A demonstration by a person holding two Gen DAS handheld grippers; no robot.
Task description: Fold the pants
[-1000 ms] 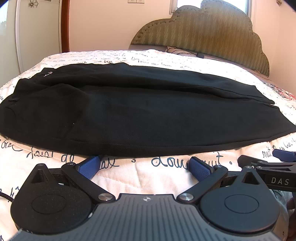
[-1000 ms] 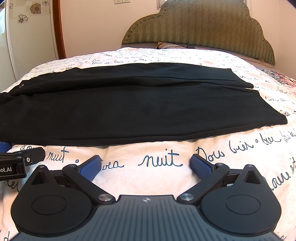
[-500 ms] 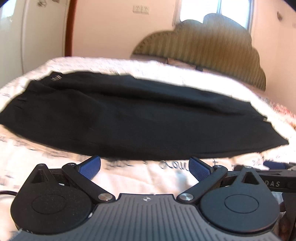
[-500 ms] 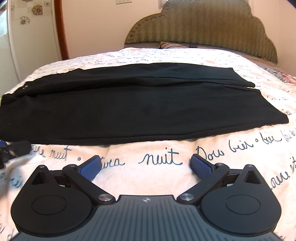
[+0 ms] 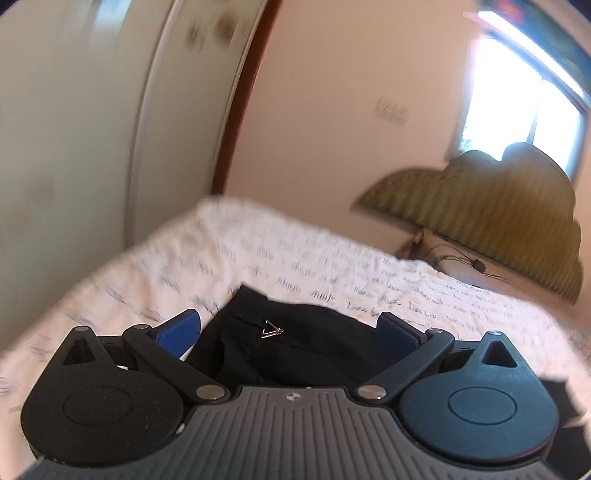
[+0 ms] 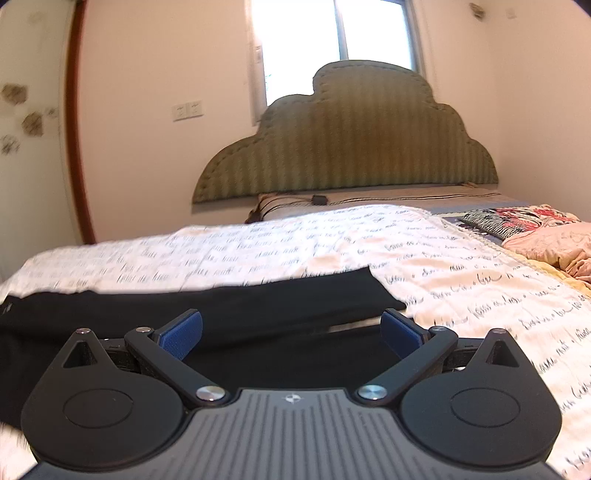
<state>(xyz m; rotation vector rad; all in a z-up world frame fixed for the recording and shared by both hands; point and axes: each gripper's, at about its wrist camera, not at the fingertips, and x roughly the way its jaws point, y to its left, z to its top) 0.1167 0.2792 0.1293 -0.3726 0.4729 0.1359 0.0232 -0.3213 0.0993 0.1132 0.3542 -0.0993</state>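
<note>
Black pants lie flat across the white script-printed bedspread (image 6: 461, 266). In the left wrist view the waist end of the pants (image 5: 295, 343), with a small silver triangle tag (image 5: 272, 329), sits between my open blue pads. My left gripper (image 5: 288, 332) is open and low over that waist corner. In the right wrist view the leg-hem end of the pants (image 6: 295, 299) lies just ahead of and under my right gripper (image 6: 291, 334), which is open and empty. Neither gripper holds cloth.
A green scalloped headboard (image 6: 351, 140) stands at the far end of the bed below a window (image 6: 332, 33). A white wardrobe (image 5: 74, 110) stands off the bed's left side. A floral pillow and pink cloth (image 6: 535, 229) lie at the right.
Both grippers have moved forward from the near bed edge over the pants. The left swung left to the waist end, the right went to the hem end. Both stayed open.
</note>
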